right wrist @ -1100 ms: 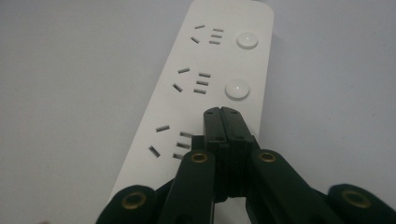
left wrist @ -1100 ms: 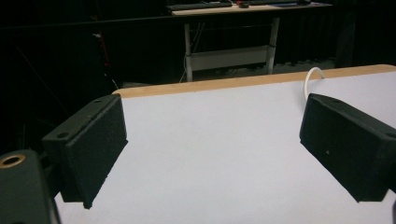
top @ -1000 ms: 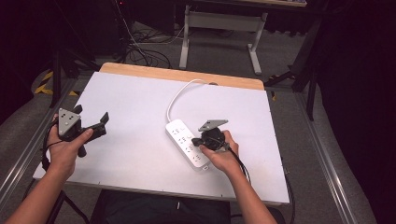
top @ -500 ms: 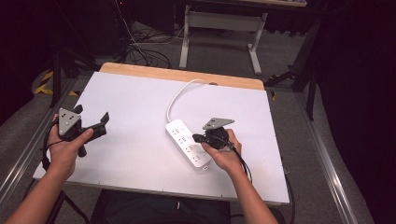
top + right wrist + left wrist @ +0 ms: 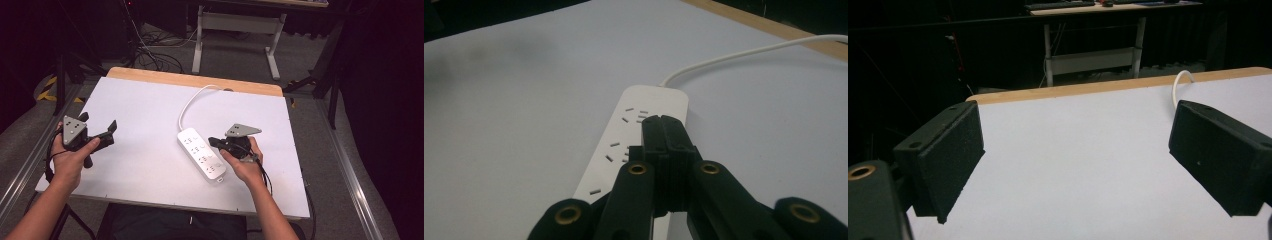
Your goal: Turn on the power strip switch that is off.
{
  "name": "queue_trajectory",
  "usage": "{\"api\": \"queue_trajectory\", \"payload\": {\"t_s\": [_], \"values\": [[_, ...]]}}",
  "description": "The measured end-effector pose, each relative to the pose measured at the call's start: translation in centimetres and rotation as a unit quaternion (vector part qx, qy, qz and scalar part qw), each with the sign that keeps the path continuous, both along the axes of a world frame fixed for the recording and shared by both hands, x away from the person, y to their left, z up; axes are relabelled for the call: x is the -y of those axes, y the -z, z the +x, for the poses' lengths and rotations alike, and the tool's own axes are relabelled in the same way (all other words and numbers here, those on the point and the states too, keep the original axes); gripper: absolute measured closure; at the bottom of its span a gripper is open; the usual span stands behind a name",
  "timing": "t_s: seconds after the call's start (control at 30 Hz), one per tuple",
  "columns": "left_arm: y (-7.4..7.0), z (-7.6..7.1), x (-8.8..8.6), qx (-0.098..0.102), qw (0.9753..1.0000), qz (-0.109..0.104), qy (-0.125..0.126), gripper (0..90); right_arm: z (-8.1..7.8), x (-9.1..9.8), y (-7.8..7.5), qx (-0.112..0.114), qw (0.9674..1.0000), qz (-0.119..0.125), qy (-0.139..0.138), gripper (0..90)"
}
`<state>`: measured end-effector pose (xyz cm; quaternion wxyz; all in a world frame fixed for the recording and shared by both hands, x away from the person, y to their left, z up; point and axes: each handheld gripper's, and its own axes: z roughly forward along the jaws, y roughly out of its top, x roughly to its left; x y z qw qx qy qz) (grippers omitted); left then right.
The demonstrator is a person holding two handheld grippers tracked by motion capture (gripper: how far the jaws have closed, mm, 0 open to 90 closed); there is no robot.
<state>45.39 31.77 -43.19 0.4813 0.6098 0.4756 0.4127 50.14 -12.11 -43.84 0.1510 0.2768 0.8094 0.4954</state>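
— Where does the high view sit?
— Above the person's side of the table (image 5: 150, 105), facing forward and down; it takes in the whole top, both forearms and the floor beyond.
— And the left gripper view?
— Low over the table (image 5: 1073, 160), looking level along its own spread jaws toward the far wooden edge (image 5: 1108, 86).
— The right gripper view?
— Very near the strip (image 5: 634, 130), tilted down past its own closed jaws.
— What do they share?
— All three catch the cord (image 5: 192, 100) (image 5: 1177, 85) (image 5: 744, 54); the high and right gripper views share the strip (image 5: 200, 152).
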Motion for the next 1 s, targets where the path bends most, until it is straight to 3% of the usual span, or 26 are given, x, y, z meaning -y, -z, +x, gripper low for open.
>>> {"api": "queue_trajectory", "payload": {"t_s": [0.77, 1.0], "values": [[0.0, 0.0, -0.1, 0.0, 1.0, -0.004, -0.001, 8.1, -1.4, 3.0, -1.1, 0.03, 0.9972, 0.067, 0.016, 90.0], [0.0, 0.0, -0.2, 0.001, 1.0, -0.004, -0.003, 8.1, -2.0, 3.7, -1.3, 0.038, 0.9964, 0.073, 0.019, 90.0]]}}
